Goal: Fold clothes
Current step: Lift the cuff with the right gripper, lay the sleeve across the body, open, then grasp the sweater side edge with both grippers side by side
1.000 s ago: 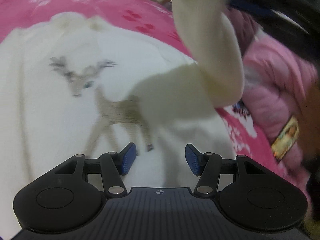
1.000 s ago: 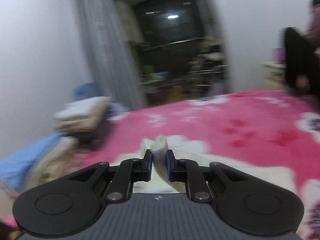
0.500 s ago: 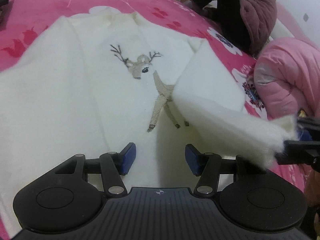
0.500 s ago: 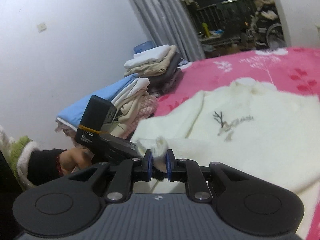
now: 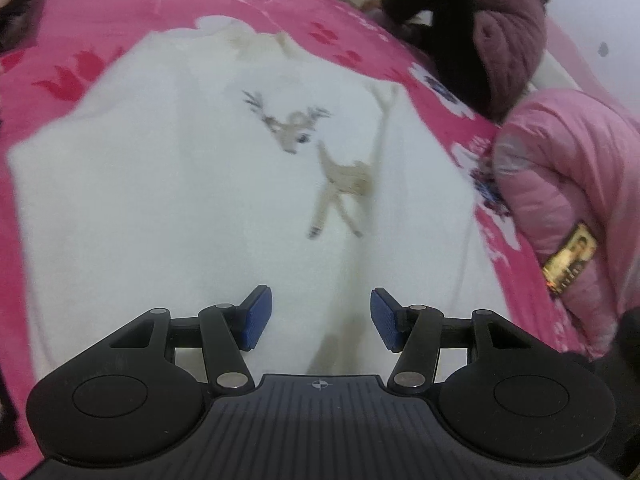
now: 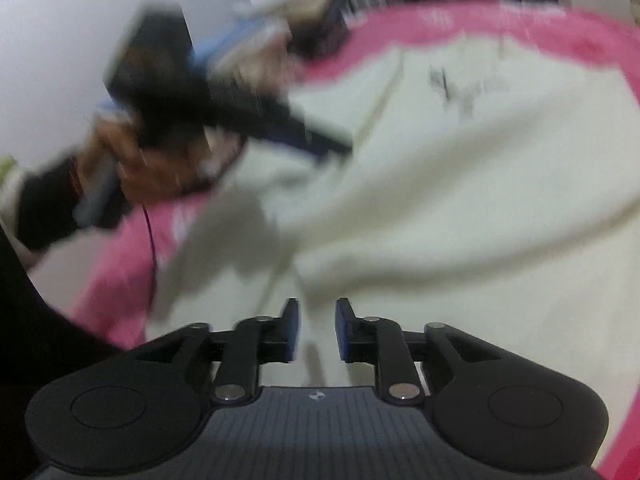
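A cream sweater (image 5: 192, 184) with a deer design (image 5: 320, 160) lies flat on the pink floral blanket (image 5: 120, 12). Its right sleeve is folded across the body, in the right wrist view (image 6: 420, 216). My left gripper (image 5: 316, 318) is open and empty just above the sweater's lower part. My right gripper (image 6: 317, 330) is open by a narrow gap, empty, over the sweater's hem. The left gripper also shows, blurred, in the right wrist view (image 6: 224, 108).
A pink padded jacket (image 5: 572, 200) lies at the bed's right edge. A person in dark clothes (image 5: 480, 36) sits at the far right corner. A blurred stack of folded clothes (image 6: 288, 4) stands at the bed's far left.
My right gripper has let go of the sleeve cuff and opened a little. The sleeve now lies across the sweater. The left gripper stays open.
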`<act>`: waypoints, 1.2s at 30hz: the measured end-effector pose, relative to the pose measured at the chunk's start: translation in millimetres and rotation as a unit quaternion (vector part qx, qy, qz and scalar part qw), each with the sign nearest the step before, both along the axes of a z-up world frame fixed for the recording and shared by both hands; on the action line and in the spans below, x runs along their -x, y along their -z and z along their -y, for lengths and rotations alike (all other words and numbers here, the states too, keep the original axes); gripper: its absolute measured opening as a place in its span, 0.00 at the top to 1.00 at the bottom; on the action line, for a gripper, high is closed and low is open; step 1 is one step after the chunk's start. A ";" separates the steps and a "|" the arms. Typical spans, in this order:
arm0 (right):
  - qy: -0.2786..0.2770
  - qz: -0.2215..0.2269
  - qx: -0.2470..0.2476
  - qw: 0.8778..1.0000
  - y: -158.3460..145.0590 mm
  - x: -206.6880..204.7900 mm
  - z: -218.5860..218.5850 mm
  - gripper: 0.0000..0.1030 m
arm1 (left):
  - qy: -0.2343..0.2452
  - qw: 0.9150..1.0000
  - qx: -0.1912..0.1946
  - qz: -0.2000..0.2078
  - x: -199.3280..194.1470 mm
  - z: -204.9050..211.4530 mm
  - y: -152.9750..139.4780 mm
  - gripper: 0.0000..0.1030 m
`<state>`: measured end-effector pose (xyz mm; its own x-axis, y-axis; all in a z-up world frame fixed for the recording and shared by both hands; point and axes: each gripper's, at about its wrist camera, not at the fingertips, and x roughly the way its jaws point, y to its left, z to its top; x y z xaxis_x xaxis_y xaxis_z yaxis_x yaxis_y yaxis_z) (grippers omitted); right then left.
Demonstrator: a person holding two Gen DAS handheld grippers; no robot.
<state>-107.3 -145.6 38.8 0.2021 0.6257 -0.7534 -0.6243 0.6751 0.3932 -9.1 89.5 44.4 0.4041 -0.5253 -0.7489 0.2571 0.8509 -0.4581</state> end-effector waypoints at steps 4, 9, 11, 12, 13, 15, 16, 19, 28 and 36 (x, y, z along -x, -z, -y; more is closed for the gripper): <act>0.020 -0.049 0.010 0.999 13.4 18.3 2.5 0.58 | 0.021 1.000 0.005 0.000 4.3 8.3 -1.3 0.47; 0.145 -0.125 -0.085 0.978 19.2 18.2 41.0 0.55 | 0.032 0.999 0.003 -0.006 -1.6 15.6 4.6 0.47; 0.202 -0.140 -0.131 0.961 22.7 10.4 57.6 0.55 | 0.034 0.999 0.002 -0.009 -5.2 18.2 7.8 0.47; 0.224 -0.145 -0.149 0.952 24.9 5.5 63.3 0.55 | 0.036 0.999 0.001 -0.011 -7.1 19.5 9.3 0.47; 0.245 -0.150 -0.166 0.943 27.3 0.1 68.7 0.54 | 0.037 0.999 0.001 -0.012 -8.9 20.8 10.9 0.47; 0.284 -0.163 -0.202 0.923 33.1 -10.8 78.2 0.53 | 0.040 0.999 -0.001 -0.016 -12.5 23.4 14.1 0.47; 0.296 -0.173 -0.220 0.913 37.3 -16.3 80.4 0.53 | 0.041 0.999 -0.001 -0.017 -14.3 24.6 15.7 0.47; 0.326 -0.205 -0.241 0.891 50.7 -31.1 79.7 0.53 | 0.042 0.999 -0.001 -0.026 -18.8 27.1 18.5 0.48; 0.335 -0.211 -0.260 0.881 70.7 -35.4 69.4 0.54 | 0.024 0.997 0.017 -0.078 -27.0 24.7 13.9 0.85; 0.331 -0.236 -0.299 0.863 79.5 -29.9 46.8 0.54 | 0.009 0.992 0.049 -0.115 -30.8 20.0 7.2 0.94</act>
<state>-77.4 -192.3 -40.8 0.4243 0.7964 -0.4310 0.1452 0.4100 0.9005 21.7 69.5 37.2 0.2183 -0.6058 -0.7651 0.1496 0.7955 -0.5871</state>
